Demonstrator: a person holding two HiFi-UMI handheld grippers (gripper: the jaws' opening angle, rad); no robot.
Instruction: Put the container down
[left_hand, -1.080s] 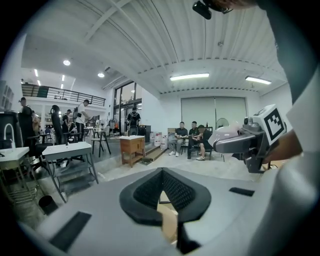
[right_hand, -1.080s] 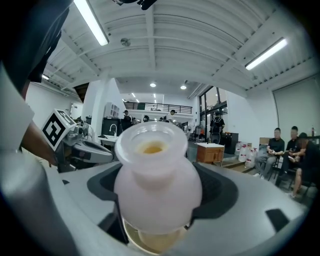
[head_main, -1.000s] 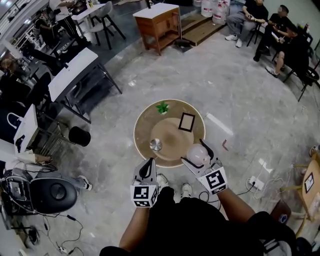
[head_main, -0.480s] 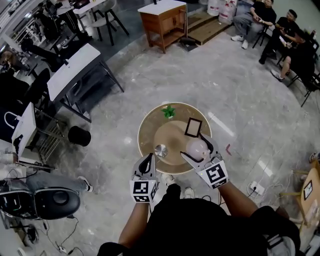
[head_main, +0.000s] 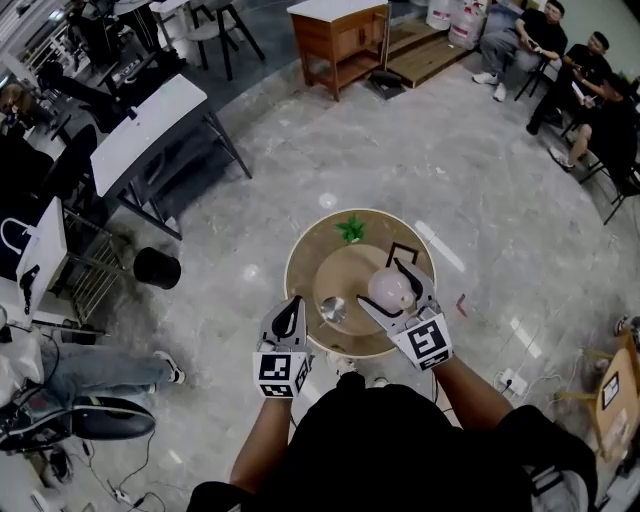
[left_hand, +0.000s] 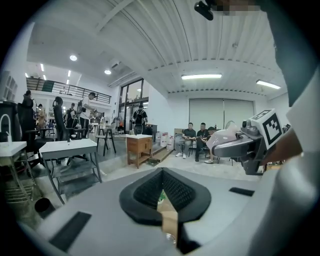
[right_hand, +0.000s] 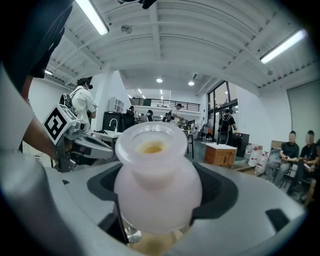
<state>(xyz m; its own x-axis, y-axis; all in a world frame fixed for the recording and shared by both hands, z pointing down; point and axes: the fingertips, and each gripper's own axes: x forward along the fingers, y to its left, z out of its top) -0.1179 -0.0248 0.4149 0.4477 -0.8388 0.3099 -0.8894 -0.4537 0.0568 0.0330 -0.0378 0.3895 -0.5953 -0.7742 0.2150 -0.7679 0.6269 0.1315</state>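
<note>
The right claw (head_main: 388, 284) is gripping the container (head_main: 390, 291), a frosted white jar with a wide open mouth. Its jaws are pressing on the belly from both sides, and the neck is standing upright above them. The jar is hanging over the right part of the round tabletop (head_main: 308, 262). Judging by the head view, it is not resting on the wood yet, though its height above the surface cannot be told. The left claw (head_main: 291, 318) is hovering at the near left rim, jaws drawn nearly together with nothing between them. A metal cup (head_main: 332, 309) is sitting on the tabletop between the two claws, a plant (head_main: 352, 228) is standing at the far edge, and a dark frame (head_main: 403, 251) is showing just behind the jar. The carrying looks done. What is remaining is lowering the jar onto a bare patch and letting go.
</note>
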